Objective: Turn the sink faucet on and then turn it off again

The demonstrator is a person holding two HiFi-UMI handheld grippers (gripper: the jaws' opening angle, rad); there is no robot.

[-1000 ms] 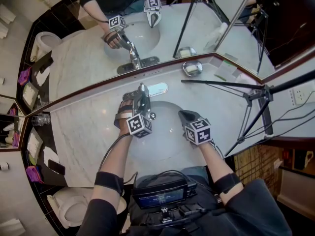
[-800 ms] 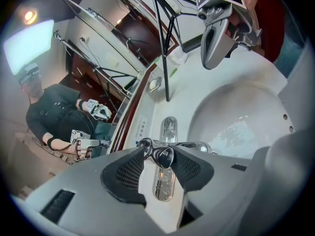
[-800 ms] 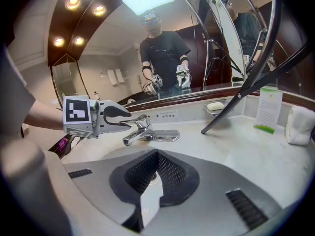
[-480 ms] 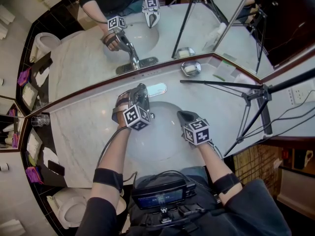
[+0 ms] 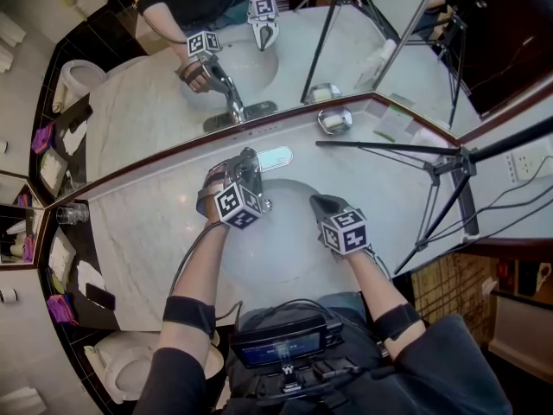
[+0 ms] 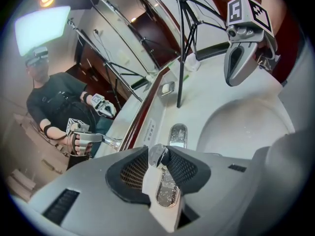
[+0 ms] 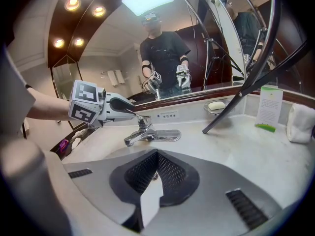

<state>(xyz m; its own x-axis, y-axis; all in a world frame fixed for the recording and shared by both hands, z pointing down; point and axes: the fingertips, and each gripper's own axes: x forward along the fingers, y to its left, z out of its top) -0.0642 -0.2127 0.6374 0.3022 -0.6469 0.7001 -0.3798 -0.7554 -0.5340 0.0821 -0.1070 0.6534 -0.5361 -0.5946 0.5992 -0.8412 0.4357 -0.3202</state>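
The faucet [image 7: 145,132] stands at the sink's [image 5: 294,258] back edge. My left claw [image 6: 158,155] has just been closing onto the tip of its handle [image 6: 167,193]; my right claw [image 7: 156,170] is shut, empty, over the sink. Pinched so near the tip, the slick chrome may slip out when I lift.

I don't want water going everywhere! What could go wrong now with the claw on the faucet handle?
The left claw has just been closing on the handle, pinching only its shiny rounded tip, so it might slip off when pushed. The shut right claw hangs over the sink, so sudden water from the spout might splash it.
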